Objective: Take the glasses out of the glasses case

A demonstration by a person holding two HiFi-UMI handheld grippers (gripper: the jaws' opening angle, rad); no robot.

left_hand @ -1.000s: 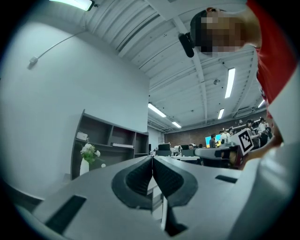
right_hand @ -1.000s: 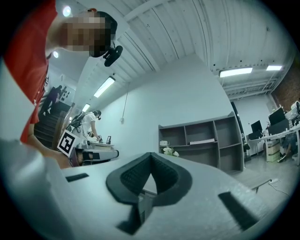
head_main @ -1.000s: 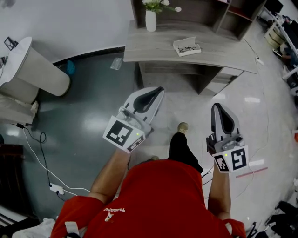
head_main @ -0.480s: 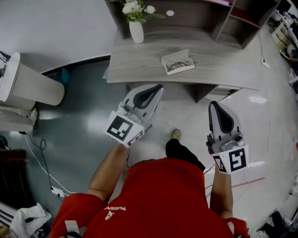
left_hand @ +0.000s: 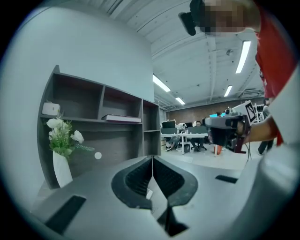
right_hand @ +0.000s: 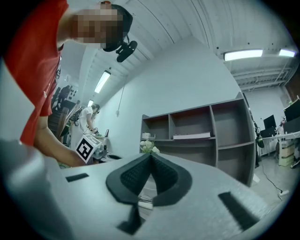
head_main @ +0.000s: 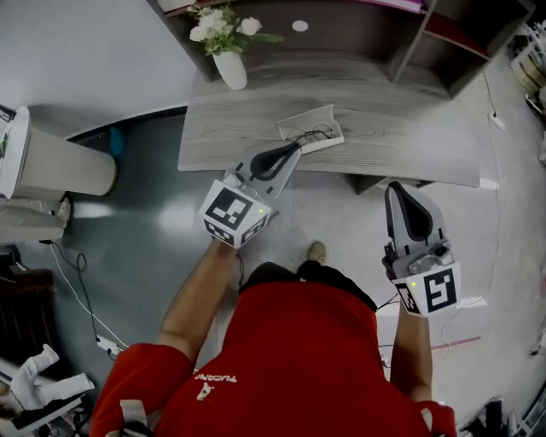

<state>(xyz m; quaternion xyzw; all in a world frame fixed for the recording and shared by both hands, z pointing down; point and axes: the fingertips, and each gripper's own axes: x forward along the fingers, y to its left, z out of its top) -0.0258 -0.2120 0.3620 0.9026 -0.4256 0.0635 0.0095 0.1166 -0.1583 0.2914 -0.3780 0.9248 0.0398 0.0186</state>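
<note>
Grey wood-grain covers the table [head_main: 409,136], and on it, near the front edge, lies the white glasses case [head_main: 328,141], lid open. The dark-framed glasses [head_main: 309,133] rest inside it, lenses up as far as I can tell.

The person in the red shirt [head_main: 299,358] stands facing the table with both arms out. The left claw [head_main: 293,149] reaches over the table's front edge, its tip just beside the near corner of the glasses case; from the head view I cannot tell whether it touches the case. In the left gripper view, the left claw [left_hand: 152,158] has its dark ribbed pads pressed together with nothing between them.

The right claw [head_main: 397,188] hangs over the floor [head_main: 341,230] just short of the table's front edge, well to the right of the case. In the right gripper view, the right claw [right_hand: 150,155] is likewise closed, pad against pad, and empty.

Further back on the table, to the left, a white vase [head_main: 230,70] holds white flowers [head_main: 223,21]. A dark shelf unit [head_main: 358,34] stands along the rear of the table.
</note>
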